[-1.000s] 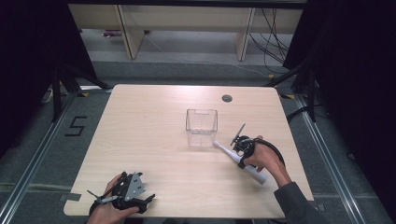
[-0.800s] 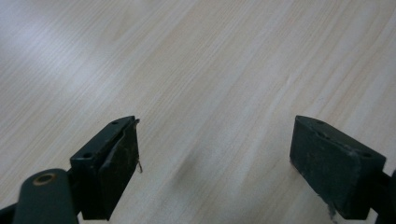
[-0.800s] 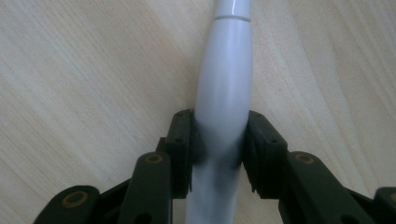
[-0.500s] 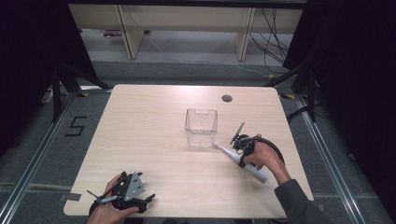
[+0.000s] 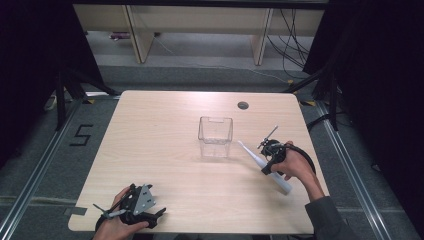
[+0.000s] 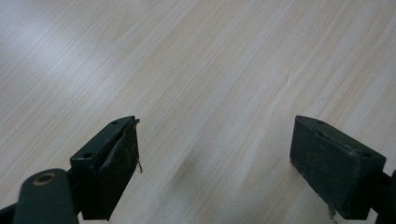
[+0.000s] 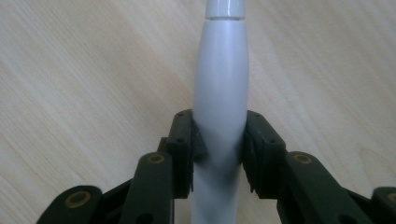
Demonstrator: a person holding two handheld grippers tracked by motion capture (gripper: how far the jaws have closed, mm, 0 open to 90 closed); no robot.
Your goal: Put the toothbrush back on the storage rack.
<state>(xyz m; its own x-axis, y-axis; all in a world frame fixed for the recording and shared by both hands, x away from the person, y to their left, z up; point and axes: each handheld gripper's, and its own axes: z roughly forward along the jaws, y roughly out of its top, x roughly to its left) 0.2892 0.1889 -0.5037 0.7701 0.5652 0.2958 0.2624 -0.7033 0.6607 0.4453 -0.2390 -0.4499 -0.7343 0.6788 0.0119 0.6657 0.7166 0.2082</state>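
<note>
A white electric toothbrush (image 5: 251, 155) lies slanted on the table just right of a clear plastic box (image 5: 215, 120), its thin head end pointing toward the box. My right gripper (image 5: 267, 166) is shut on the toothbrush's handle (image 7: 220, 79), and the jaws pinch the handle from both sides in the right gripper view (image 7: 219, 136). My left gripper (image 5: 154, 215) rests near the table's front left edge, held in a hand. Its jaws stand wide apart over bare wood in the left gripper view (image 6: 215, 149), with nothing between them.
The wooden table (image 5: 160, 130) has a small round dark hole (image 5: 243, 105) at its back right. The clear box stands upright near the middle and looks empty. A cable loops from the right gripper by the right edge (image 5: 305, 155).
The right gripper and the toothbrush have shifted very slightly to the right. The left gripper has stayed where it was.
</note>
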